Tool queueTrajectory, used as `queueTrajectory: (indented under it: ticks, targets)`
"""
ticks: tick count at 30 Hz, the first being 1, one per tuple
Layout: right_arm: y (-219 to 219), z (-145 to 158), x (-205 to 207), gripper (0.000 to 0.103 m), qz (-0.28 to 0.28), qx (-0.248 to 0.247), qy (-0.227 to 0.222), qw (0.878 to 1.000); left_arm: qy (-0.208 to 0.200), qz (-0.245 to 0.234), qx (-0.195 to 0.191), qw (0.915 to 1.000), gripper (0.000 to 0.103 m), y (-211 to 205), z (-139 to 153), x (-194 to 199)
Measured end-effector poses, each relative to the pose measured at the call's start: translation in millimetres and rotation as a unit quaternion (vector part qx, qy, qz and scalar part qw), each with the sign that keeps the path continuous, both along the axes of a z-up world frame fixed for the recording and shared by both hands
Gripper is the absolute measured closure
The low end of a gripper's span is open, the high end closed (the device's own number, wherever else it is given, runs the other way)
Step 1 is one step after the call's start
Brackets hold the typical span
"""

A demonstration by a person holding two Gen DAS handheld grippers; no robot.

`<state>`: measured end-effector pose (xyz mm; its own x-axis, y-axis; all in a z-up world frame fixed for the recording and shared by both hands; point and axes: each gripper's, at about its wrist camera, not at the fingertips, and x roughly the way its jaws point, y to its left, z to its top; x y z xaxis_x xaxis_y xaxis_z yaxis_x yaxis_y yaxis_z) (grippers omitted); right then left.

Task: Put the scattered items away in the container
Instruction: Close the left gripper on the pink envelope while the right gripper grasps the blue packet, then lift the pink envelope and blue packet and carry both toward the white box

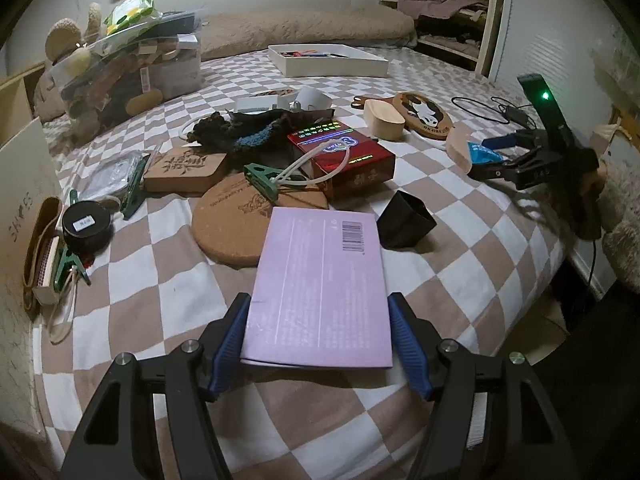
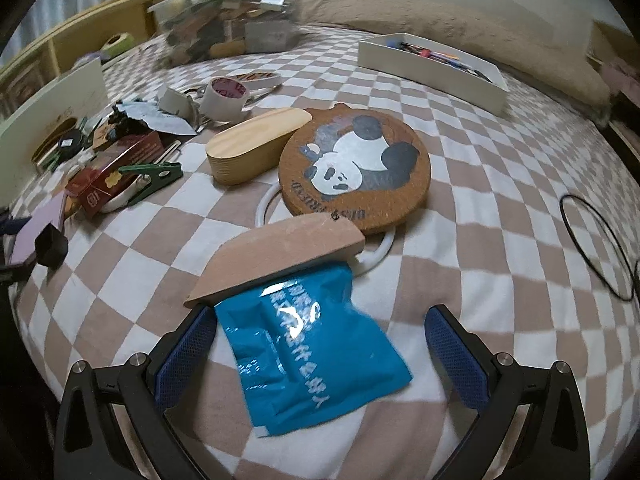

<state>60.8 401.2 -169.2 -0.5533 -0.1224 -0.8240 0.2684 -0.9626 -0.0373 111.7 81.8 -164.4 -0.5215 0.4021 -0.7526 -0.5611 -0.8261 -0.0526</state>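
Item: lilac booklet (image 1: 320,280), flat on the checked bed cover (image 1: 160,320), its far edge overlapping the round cork mat (image 1: 228,232).

Left claw (image 1: 318,344): clenched on the booklet's near end, both blue pads pressed against its long edges.

Right claw (image 2: 320,356): released, its pads well apart on either side of a blue sachet (image 2: 308,356), which is tucked partly under a wooden block (image 2: 280,256).

Container: we take the white tray (image 1: 332,65) at the far side of the bed as the destination; pens already lie in it.

Handling note: we judge an edge-only grip on a thin booklet prone to buckling or slipping. We advise lifting it level, clearing the black cup (image 1: 406,220) and red box (image 1: 344,160), then lowering it flat.

Sachet: we advise sliding it free of the block before pinching.
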Motion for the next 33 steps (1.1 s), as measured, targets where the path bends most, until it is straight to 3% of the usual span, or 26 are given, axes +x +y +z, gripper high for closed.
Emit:
queueTrajectory:
  ticks: [3,5,8,18,25,33]
  targets:
    - [-0.2,-0.8,-0.9,0.000,0.005,0.002,-0.006,1.000,-0.002,0.004,-0.001,1.0000,0.034,0.1,-0.3,-3.7]
    - [-0.6,0.1,-1.7,0.000,0.007,0.007,-0.010,1.000,-0.002,0.008,-0.003,1.0000,0.026,0.2,0.3,-6.1]
    - [-2.3,1.0,-2.1,0.000,0.001,0.011,-0.019,1.000,-0.004,0.016,-0.003,0.9999,0.022,-0.4,1.3,-10.2]
    - [-13.7,9.3,6.4,0.038,0.018,0.003,-0.038,0.999,-0.034,0.042,0.016,0.9984,0.022,3.7,2.5,-26.6]
    - [-18.1,10.3,14.8,0.040,0.016,0.013,-0.032,0.999,-0.022,0.033,-0.018,0.9990,0.022,16.9,0.2,-19.6]
    - [-15.0,14.8,22.6,0.040,-0.002,-0.014,-0.041,0.999,-0.016,0.048,-0.044,0.9977,0.021,23.2,-4.6,-22.1]
